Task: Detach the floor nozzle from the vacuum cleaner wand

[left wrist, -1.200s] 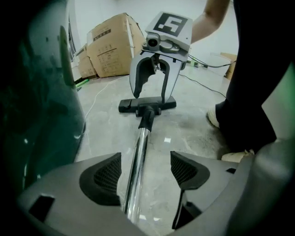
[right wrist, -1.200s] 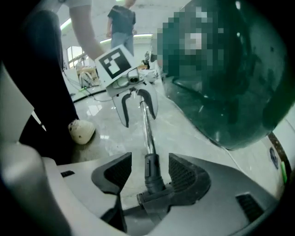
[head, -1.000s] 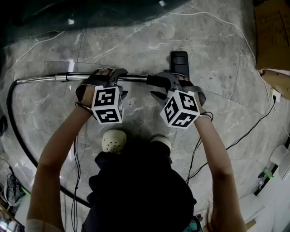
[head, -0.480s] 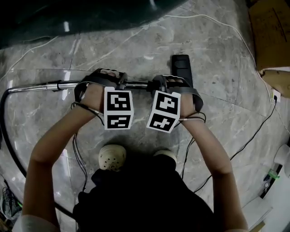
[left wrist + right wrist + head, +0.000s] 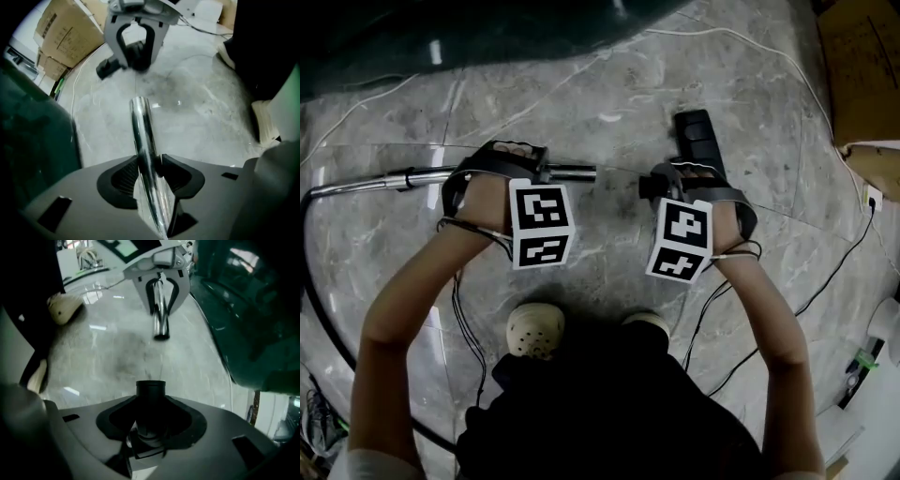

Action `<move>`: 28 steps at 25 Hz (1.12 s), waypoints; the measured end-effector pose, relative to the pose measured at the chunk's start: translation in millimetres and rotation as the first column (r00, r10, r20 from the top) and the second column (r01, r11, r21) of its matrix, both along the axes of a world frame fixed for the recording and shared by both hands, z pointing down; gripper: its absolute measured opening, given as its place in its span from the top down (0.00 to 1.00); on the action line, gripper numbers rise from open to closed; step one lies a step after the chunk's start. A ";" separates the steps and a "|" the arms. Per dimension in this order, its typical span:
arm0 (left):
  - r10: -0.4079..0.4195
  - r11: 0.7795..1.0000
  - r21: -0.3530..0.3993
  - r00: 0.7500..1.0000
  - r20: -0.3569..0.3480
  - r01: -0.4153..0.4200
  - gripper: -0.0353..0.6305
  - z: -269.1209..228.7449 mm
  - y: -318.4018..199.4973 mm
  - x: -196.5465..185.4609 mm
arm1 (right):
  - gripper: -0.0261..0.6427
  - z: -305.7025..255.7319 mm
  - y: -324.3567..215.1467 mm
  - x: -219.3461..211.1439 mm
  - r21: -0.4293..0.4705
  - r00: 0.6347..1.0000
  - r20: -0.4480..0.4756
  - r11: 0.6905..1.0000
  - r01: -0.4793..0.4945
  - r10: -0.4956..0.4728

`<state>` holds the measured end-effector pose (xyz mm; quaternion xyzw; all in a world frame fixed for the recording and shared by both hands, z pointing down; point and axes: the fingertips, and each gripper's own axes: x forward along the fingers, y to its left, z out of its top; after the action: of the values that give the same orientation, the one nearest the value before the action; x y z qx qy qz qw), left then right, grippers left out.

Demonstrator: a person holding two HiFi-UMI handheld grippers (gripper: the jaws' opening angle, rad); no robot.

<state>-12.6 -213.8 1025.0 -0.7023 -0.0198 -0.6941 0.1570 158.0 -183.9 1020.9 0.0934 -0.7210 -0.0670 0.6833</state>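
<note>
Two shoes [image 5: 534,328] near wand [image 5: 422,175], cardboard box [image 5: 858,75], perhaps tarp [image 5: 487,37]

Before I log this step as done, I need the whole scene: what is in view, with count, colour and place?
wand: 1, chrome, left, its end apart from the nozzle
floor nozzle: 1, black, right
hose: 1, black, curving at far left
white cable: 1, top
black cable: 1, right
cardboard box: 1, brown, upper right
dark green shape: 1, top edge
floor: 1, grey marble
shoes: 2, cream, bottom centre
left gripper: 1, grey, fingers have just been closing, clamped on the wand
right gripper: 1, grey, fingers have just been closing, clamped on the nozzle's neck
</note>
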 end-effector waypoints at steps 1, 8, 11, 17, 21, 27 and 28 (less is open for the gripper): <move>-0.027 1.000 0.003 0.999 0.023 0.027 0.70 0.4 -6.9 -15.1 | 0.69 1.4 0.5 29.3 0.001 0.999 -0.043 1.000 -0.023 0.023; -0.105 0.994 -0.010 0.994 0.004 0.105 0.71 -2.4 -16.3 -29.0 | 0.69 -8.0 1.1 106.1 -0.003 0.985 -0.081 0.988 -0.156 0.155; -0.077 0.997 0.006 0.997 0.004 0.077 0.70 -0.2 -17.3 -24.3 | 0.69 0.2 3.0 104.3 -0.009 0.989 -0.079 0.992 -0.124 0.123; -0.066 0.997 0.019 0.990 -0.121 0.069 0.46 -20.8 -10.5 -22.5 | 0.39 -21.3 6.2 86.6 -0.026 0.967 0.136 0.976 -0.214 0.216; -0.236 0.972 -0.084 0.887 -0.396 0.221 0.46 -50.8 -11.3 -5.5 | 0.39 -64.1 -13.5 73.1 -0.015 0.848 0.398 0.927 -0.374 0.349; -0.388 0.899 -0.151 0.590 -0.708 0.411 0.64 -104.0 -53.3 28.9 | 0.40 -131.3 -53.1 57.5 -0.189 0.307 0.842 0.776 -0.602 0.443; -0.397 0.885 -0.157 0.534 -0.746 0.438 0.78 -112.6 -60.6 33.7 | 0.52 -136.4 -58.1 61.4 -0.189 0.240 0.871 0.742 -0.643 0.430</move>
<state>21.1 -274.3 912.4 -0.9069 0.2329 -0.3511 -0.0024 219.4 -242.0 884.5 0.4259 -0.8735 0.1552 0.1773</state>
